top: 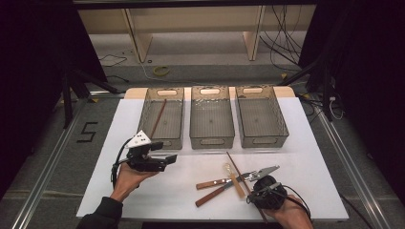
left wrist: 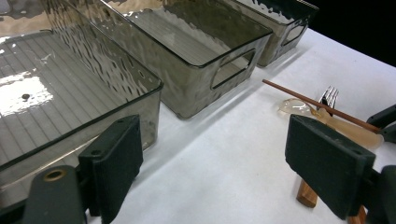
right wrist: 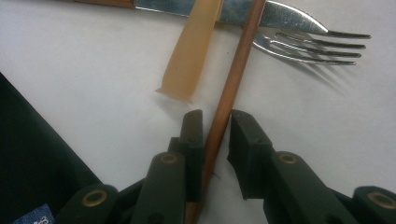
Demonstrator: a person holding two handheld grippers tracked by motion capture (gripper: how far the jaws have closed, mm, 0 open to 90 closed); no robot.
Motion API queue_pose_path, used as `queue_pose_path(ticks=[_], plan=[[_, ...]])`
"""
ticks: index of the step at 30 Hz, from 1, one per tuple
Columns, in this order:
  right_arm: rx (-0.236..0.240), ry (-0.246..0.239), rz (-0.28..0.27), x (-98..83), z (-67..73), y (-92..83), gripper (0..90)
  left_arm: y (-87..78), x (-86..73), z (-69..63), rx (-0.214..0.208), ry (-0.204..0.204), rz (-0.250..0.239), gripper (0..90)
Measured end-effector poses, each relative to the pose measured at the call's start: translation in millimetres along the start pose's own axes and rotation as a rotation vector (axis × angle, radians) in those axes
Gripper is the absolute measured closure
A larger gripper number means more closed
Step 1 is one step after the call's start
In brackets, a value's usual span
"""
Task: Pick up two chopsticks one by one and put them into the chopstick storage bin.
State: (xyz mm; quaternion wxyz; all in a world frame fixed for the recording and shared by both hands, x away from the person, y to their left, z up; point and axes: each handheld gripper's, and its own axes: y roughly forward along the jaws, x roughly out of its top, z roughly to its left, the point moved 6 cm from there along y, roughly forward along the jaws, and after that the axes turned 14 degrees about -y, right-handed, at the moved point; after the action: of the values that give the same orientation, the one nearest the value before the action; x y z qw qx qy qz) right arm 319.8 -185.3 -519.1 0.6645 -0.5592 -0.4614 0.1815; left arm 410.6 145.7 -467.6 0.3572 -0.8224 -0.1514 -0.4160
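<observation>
We see the right gripper (right wrist: pixel 216 135) narrowed around a thin brown wooden chopstick (right wrist: pixel 233 79), the left pad touching, beside 2 silver metal forks (right wrist: pixel 308 42). The left gripper (left wrist: pixel 212 163) gapes wide, empty, left of them.

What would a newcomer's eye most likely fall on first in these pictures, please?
Probably the three smoky clear bins lined up across the far half of the white table, the left bin with one chopstick leaning inside. Next, the cutlery heap near the front right: two wooden-handled forks and a translucent spoon. There the right tool straddles a brown chopstick, jaws nearly closed around it, while the left tool hovers wide open beside the left bin.
</observation>
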Motion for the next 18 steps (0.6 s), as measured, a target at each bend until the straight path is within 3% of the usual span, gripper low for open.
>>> queue_pose_path(ticks=[18], plan=[[-0.005,0.041,0.006,0.0,-4.7,0.1,82.7,0.4,-6.4,-7.2,-0.009,0.031,0.017,18.8]])
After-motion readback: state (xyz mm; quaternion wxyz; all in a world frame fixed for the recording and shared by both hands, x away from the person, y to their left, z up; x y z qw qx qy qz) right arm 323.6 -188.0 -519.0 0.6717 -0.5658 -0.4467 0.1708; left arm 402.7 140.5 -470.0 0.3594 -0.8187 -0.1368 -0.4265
